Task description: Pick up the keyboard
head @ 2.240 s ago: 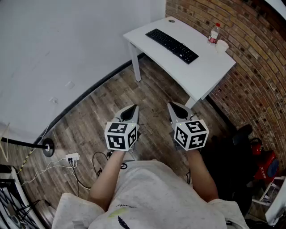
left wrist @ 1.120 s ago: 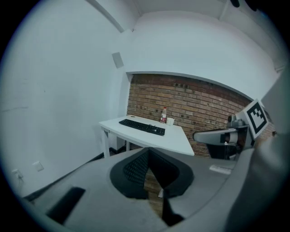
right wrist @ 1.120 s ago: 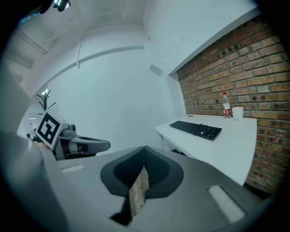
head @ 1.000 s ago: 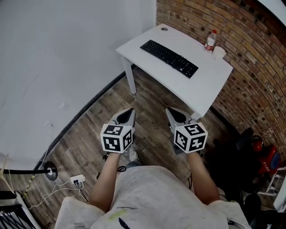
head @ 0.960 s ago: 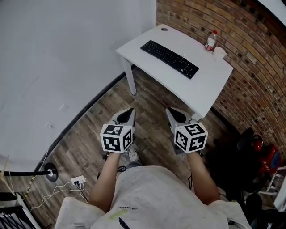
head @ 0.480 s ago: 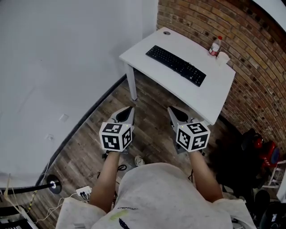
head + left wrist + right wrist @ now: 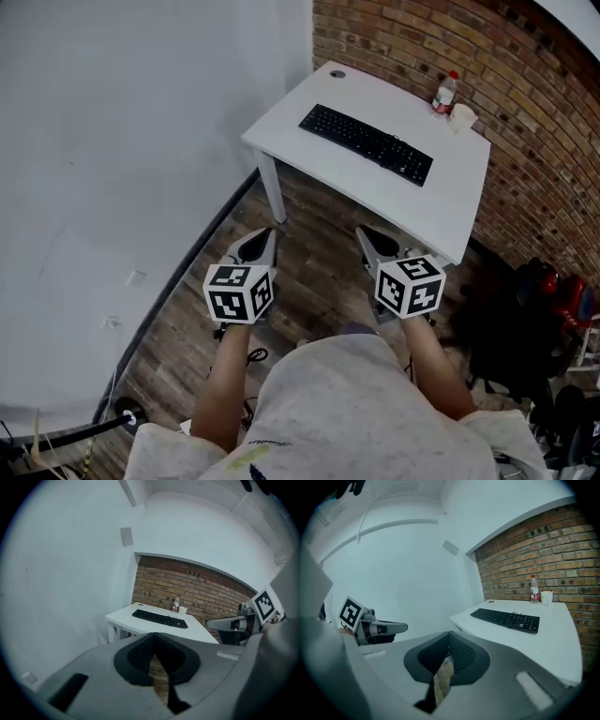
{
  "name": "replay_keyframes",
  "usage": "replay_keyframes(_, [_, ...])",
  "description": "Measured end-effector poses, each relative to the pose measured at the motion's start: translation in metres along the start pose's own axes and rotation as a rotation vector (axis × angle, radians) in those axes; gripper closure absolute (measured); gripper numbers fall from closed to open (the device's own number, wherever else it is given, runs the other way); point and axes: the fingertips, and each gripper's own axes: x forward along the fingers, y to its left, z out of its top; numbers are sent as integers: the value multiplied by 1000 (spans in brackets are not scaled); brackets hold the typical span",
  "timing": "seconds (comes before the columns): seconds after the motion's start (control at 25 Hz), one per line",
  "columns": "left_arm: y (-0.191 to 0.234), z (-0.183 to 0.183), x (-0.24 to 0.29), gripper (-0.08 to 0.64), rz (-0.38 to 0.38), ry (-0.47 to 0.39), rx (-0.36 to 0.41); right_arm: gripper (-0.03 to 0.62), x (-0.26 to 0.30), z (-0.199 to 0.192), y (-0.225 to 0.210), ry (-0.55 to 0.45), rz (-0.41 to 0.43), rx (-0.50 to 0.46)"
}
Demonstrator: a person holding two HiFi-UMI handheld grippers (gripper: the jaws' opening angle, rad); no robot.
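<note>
A black keyboard [image 7: 366, 143] lies flat across the middle of a white table [image 7: 412, 202], parallel to its long edges. It also shows in the left gripper view as the keyboard [image 7: 159, 618] and in the right gripper view as the keyboard [image 7: 506, 619]. My left gripper [image 7: 266, 234] and right gripper [image 7: 365, 232] hover side by side over the wooden floor, short of the table's near edge, both pointing toward it. Each is shut with nothing between its jaws. The right gripper's tip sits close to the table's near edge in the head view.
A plastic bottle [image 7: 444, 92] and a white cup [image 7: 461, 114] stand at the table's far right by the brick wall [image 7: 525, 122]. A white table leg [image 7: 270, 192] stands ahead of the left gripper. Dark chairs and bags [image 7: 511, 323] crowd the right; a white wall runs along the left.
Both grippers have moved forward toward the table, staying shut and empty. The table and keyboard now sit nearer in the head view.
</note>
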Motion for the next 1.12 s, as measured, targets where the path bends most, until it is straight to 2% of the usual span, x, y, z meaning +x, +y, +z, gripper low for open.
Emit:
replay_keyframes(0.36, [11, 17, 70, 565, -32, 48, 36, 583, 38, 15, -54, -20, -44, 40])
replay_keyframes(0.8, [20, 66, 207, 565, -77, 86, 84, 583, 101, 38, -167, -16, -117, 122])
replay_keyframes(1.12, [17, 86, 286, 565, -82, 119, 98, 583, 117, 52, -246, -16, -178, 177])
